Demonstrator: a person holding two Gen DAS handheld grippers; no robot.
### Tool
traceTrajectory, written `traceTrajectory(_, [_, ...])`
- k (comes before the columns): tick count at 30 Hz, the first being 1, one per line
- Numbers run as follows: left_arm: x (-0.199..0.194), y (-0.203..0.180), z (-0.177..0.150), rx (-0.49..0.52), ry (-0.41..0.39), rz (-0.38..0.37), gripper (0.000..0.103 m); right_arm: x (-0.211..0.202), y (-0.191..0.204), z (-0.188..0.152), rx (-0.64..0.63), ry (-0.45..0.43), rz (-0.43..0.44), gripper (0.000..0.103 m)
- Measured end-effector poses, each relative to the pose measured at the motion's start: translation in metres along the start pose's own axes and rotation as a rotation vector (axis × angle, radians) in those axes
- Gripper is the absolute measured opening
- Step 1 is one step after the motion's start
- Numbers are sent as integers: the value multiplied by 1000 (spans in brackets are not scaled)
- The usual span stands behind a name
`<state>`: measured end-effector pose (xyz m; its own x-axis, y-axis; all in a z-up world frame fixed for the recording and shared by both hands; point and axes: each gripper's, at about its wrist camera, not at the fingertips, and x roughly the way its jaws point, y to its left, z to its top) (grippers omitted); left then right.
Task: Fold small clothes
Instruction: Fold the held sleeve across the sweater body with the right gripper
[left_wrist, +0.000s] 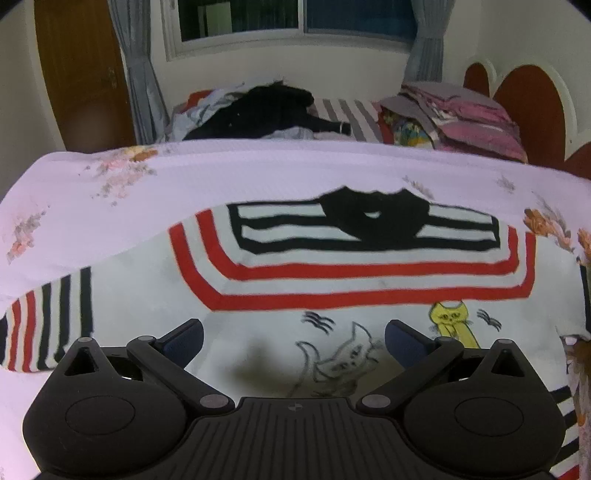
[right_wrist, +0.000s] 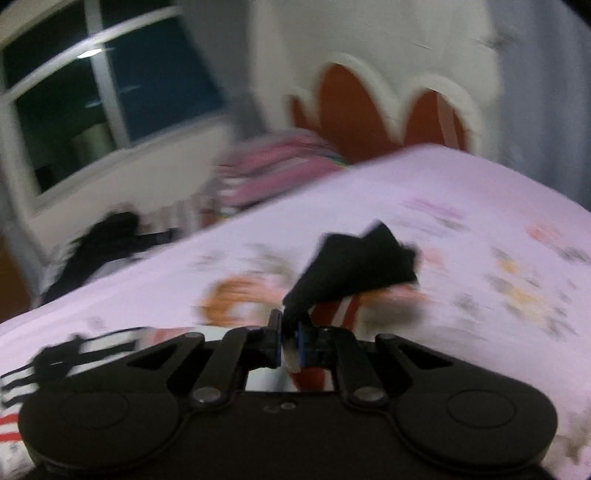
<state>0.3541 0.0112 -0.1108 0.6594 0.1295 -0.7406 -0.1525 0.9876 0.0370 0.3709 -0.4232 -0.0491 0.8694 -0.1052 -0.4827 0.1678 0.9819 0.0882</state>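
While it lies spread flat on the bed, the small white knit top with red and black stripes and cat drawings (left_wrist: 332, 295) sits near the bed's near edge, black collar (left_wrist: 369, 218) toward the far edge, one striped sleeve (left_wrist: 48, 317) out toward the left edge. Cat prints: grey outline cat (left_wrist: 343, 362) and yellow cat (left_wrist: 450, 325) on the chest, close to the near edge.

Left tool (left_wrist: 293, 341) hangs just above the chest, fingers spread wide, nothing between them. Right tool (right_wrist: 290, 338) has fingers pressed together, pinching a fold of the top; black trim (right_wrist: 354, 262) sticks up beyond the tips, red-white stripe under it. That view is motion-blurred, so which part of the top is pinched is unclear, likely a sleeve cuff or hem corner.

Handling, judged: light, soft, limp knit; will drape and sag from any pinch, no stiffness, not fragile, may drag on the sheet. Best grips are edges and corners: cuff, shoulder seam, hem corner, not mid-panel.

Underneath: pale pink floral bedsheet (left_wrist: 258, 170). Past the bed's far edge: dark heap of clothes (left_wrist: 266, 110) and a pink folded stack (left_wrist: 461, 114); window (left_wrist: 295, 18) and grey curtains (left_wrist: 136, 74) behind.
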Motion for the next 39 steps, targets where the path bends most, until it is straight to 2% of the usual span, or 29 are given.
traceTrajectory(4, [-1, 24, 1, -20, -16, -21, 103, 7, 77, -10, -83, 26, 138, 8])
traceTrajectory(7, [2, 44, 1, -42, -27, -31, 103, 20, 136, -30, -144, 70, 219, 8])
traceTrajectory(14, [21, 76, 2, -64, 3, -104, 103, 49, 220, -89, -194, 228, 312, 10])
traceTrajectory(16, [29, 75, 2, -58, 22, -135, 103, 55, 235, -103, -187, 273, 327, 19])
traceTrajectory(18, [35, 70, 2, -60, 37, -164, 103, 54, 239, -110, -168, 307, 335, 31])
traceTrajectory(22, [55, 48, 3, -69, 86, -274, 103, 18, 222, -106, -185, 260, 314, 44])
traceTrajectory(24, [65, 36, 2, -77, 103, -329, 103, 3, 206, -101, -186, 243, 284, 47])
traceTrajectory(26, [72, 18, 0, -61, 120, -343, 103, -8, 188, -102, -179, 224, 246, 50])
traceTrajectory(29, [83, -5, -2, -39, 124, -369, 103, -23, 153, -104, -195, 202, 156, 52])
traceTrajectory(32, [90, -17, -4, -60, 113, -402, 102, -23, 121, -104, -189, 192, 58, 54])
traceTrajectory(33, [94, -20, -5, -68, 114, -409, 84, -22, 113, -104, -177, 195, 37, 54])
traceTrajectory(34, [98, -22, -6, -63, 127, -411, 55, -19, 106, -105, -168, 196, 19, 55])
traceTrajectory(36, [106, -24, -9, -76, 148, -410, 43, -12, 93, -106, -158, 199, -20, 55])
traceTrajectory(38, [106, -25, -10, -69, 127, -393, 35, -4, 85, -107, -151, 201, -41, 55])
traceTrajectory(39, [107, -24, -9, -78, 126, -388, 27, 0, 81, -107, -146, 202, -51, 55])
